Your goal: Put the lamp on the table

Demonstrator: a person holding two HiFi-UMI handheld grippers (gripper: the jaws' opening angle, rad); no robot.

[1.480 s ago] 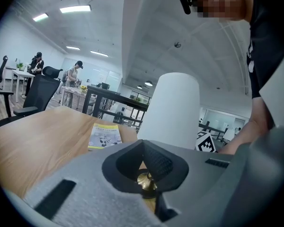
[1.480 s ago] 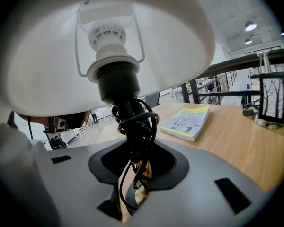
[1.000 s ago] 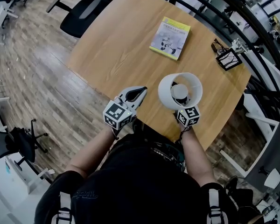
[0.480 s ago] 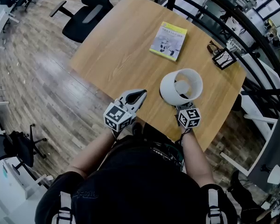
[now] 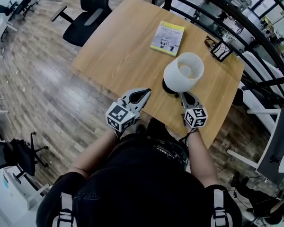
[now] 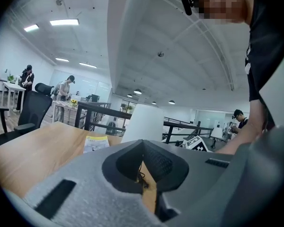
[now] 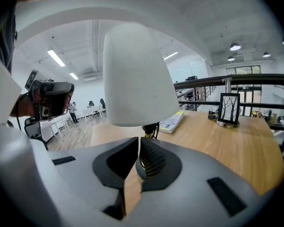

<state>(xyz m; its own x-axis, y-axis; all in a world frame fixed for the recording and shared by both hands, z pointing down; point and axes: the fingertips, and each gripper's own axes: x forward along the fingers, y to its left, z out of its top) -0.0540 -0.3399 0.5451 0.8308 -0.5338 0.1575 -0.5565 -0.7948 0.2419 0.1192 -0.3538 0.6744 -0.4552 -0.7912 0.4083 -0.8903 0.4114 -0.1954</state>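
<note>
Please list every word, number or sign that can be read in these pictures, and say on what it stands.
Booklet cover: printed lines under a yellow band, too small to read.
Picture frame: a drawing of bare trees, no words.
Lamp: plain white shade, no print.
Square markers: black-and-white patterns, no words.
So no text is legible.

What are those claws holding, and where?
Nothing. The lamp stands on the table; the right gripper has just closed on nothing, the left gripper is empty too.
</note>
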